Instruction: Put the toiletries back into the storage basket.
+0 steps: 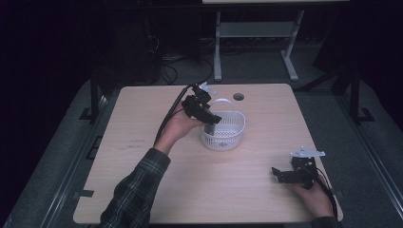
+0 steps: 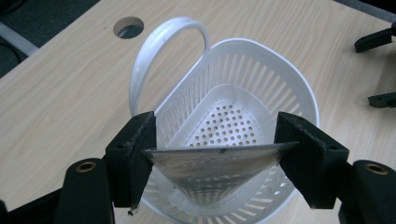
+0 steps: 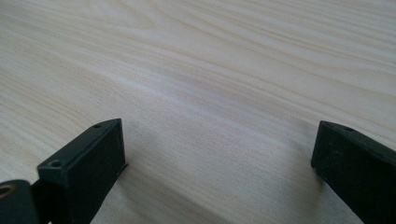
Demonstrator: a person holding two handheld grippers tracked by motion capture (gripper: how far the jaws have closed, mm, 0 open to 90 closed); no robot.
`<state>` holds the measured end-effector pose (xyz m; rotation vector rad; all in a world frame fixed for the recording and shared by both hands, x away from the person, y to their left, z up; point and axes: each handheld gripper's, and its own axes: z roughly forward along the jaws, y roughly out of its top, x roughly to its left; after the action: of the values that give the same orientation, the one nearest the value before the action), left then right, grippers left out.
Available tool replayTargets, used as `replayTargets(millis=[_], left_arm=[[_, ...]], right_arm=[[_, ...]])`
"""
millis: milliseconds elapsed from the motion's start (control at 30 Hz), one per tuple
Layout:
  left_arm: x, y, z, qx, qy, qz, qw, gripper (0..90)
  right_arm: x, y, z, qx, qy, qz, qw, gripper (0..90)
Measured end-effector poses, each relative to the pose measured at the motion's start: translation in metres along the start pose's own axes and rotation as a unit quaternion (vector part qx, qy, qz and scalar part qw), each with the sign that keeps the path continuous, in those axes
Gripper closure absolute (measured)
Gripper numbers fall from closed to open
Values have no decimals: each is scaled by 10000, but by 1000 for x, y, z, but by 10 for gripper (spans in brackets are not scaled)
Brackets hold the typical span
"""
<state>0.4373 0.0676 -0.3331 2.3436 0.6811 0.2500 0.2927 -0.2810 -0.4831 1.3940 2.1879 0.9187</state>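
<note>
A white slotted plastic basket [image 1: 236, 134] with a hoop handle [image 2: 154, 46] stands on the wooden table [image 1: 157, 190], behind its middle. My left gripper [image 1: 212, 119] hangs over the basket's left rim, shut on a grey perforated metal piece [image 2: 210, 170]. That piece tapers downward and its lower part dips inside the basket [image 2: 280, 88]. At the table's right front my right gripper [image 1: 277, 175] rests low in a hand. Its jaws are open with nothing between them, just above bare wood [image 3: 219, 154]. The right gripper [image 2: 378, 70] is also at the far right edge of the left gripper view.
A round cable hole [image 1: 238, 97] is in the table behind the basket. Beyond the far edge stand a desk frame [image 1: 256, 33] and cables on a dark floor. The left gripper's cable [image 1: 168, 116] trails back over the table's far left.
</note>
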Motion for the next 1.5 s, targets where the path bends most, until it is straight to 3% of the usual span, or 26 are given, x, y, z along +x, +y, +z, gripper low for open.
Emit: replayTargets(millis=[500,833,967,1200,1500], left_arm=[[-1,-8,12,123,-23,6,9999,297],[-1,-10,11,126,-26,28,9999,291],[0,-11,10,112,-57,55,9999,236],[1,-10,-1,-89,-72,74,9999,158],[4,-13,-20,-285,-60,57,9996,147]], right_arm=[[0,0,0,0,1,0,10000,23],[0,0,0,1,0,1,10000,23],[0,0,0,1,0,1,10000,23],[0,0,0,0,0,1,10000,23],[0,0,0,4,0,8,10000,23]])
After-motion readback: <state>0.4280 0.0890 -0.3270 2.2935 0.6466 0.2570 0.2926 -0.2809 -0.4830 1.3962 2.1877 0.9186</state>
